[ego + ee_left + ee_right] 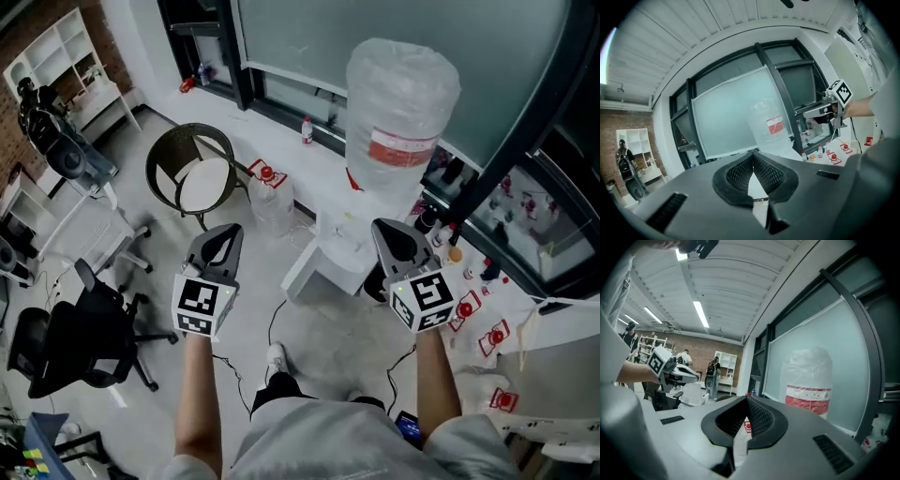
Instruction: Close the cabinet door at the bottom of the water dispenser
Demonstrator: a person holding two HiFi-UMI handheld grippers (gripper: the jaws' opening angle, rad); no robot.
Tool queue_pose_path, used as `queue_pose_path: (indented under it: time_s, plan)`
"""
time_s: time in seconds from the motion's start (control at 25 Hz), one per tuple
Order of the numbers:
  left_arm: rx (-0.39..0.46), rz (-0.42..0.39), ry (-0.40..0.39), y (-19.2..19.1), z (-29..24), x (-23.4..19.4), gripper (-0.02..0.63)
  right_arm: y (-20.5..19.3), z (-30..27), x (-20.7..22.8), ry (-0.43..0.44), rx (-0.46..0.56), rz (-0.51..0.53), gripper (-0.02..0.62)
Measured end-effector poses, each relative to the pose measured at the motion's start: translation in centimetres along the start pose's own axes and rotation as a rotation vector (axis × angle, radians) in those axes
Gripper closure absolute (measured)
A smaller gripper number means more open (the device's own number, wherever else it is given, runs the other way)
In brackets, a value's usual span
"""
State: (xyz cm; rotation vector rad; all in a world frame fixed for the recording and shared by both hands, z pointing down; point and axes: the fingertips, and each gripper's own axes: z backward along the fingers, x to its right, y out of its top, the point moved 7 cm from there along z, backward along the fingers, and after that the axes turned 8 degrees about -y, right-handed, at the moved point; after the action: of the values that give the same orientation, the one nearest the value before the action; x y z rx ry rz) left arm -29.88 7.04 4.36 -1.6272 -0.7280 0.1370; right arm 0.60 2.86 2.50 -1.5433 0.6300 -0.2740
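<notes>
Showing both grippers held out in front of the person, nothing betw. the jaws: left gripper (231, 231) pressed together, right gripper (385, 227) likewise (tips meeting). Water dispenser (345, 246) stands on the floor just ahead, nearer the right gripper. Its cabinet door (304, 275), at the bottom, hangs open toward the left. Plastic-wrapped bottle (399, 103) sits on top.

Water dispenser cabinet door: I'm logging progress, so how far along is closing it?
Done: nothing; the cabinet door appears to stand swung out from the base of the water dispenser. In hand: the left gripper and right gripper hang clear of it, jaws together, empty, touching nothing. Left: reach the door and push it shut.
</notes>
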Motion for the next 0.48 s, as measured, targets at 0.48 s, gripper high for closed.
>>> queue_pose_path:
  time_s: [0.48]
  plan:
    - [-0.046,0.089,-0.207,-11.4,-10.9,-7.1,0.588,-8.8,-9.5,-2.3,-0.119,-0.196,-0.045,0.571]
